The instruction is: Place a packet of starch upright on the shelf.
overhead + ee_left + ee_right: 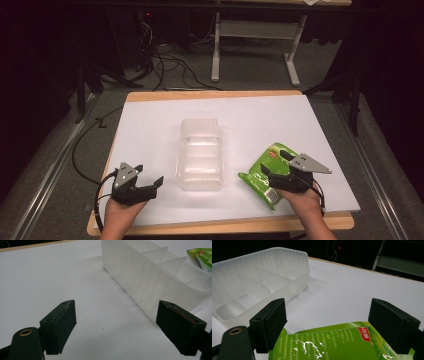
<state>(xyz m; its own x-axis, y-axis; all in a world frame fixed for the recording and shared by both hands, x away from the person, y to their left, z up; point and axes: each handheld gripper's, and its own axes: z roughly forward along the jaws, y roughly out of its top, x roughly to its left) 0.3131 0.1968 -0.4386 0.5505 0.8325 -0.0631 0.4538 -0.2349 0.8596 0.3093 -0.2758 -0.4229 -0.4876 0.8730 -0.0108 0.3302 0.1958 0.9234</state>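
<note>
While the right gripper hovers wide over the green packet, unclamped, the compartment tray sits unfilled; left gripper idles, released.

Left claw: held in left hand at near left corner of surface, jaws wide apart, nothing between, pointing forward and slightly inward. Grey three-cornered plate on top.

Right claw: held in right hand near front right, jaws wide apart, angled inward to left. Pads press on nothing. Both forearms enter from bottom edge.
</note>
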